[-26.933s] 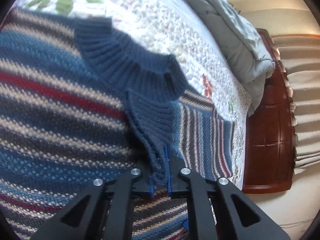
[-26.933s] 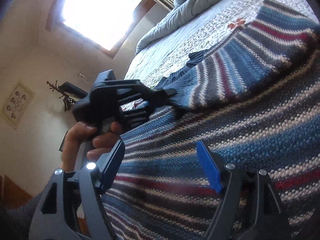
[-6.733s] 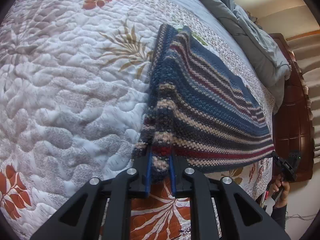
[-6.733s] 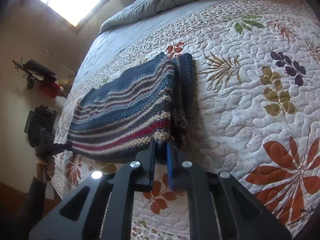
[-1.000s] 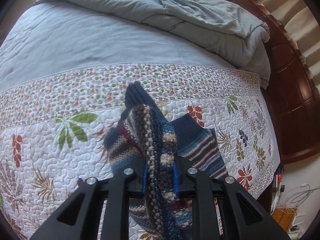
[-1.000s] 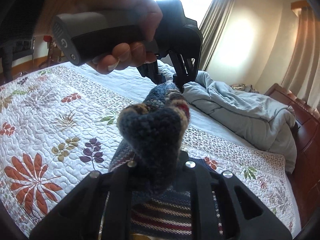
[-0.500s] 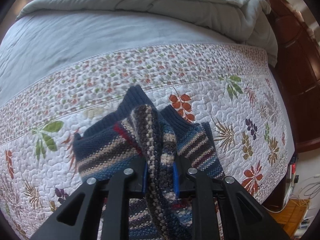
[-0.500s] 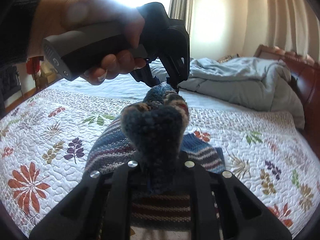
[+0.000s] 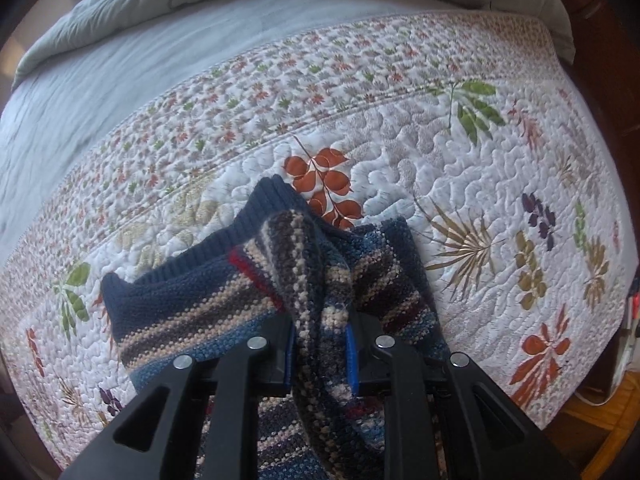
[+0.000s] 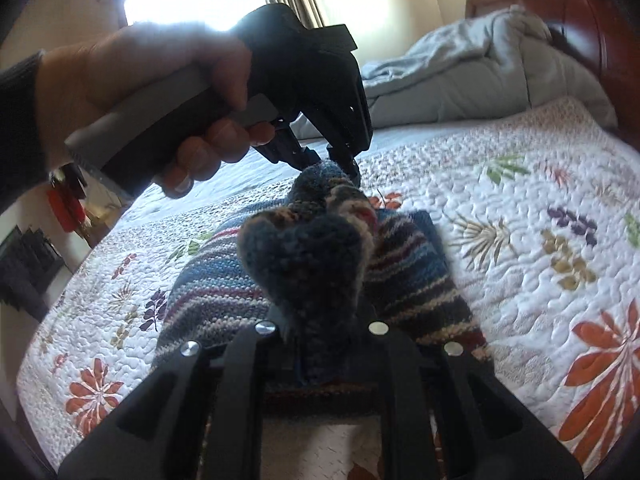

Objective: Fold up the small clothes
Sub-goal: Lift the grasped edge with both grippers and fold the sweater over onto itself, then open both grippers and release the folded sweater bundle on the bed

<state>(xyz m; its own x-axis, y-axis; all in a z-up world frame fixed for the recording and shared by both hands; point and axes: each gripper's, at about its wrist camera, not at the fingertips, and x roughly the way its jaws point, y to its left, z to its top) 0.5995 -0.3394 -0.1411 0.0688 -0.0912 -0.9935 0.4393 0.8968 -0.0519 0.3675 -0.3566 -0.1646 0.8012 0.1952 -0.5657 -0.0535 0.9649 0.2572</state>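
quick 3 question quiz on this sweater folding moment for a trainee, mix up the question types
1. True or false: the left gripper is shut on a fold of the striped sweater.
2. Multiple choice: the sweater's lower part rests on A) a bare wooden floor, B) the floral quilt, C) a metal tray.
3. Fill in: in the right wrist view, the right gripper pinches a bunched ____ end of the sweater, while the hand holds the other tool above it.

Key: 1 true; 2 B; 3 dark blue
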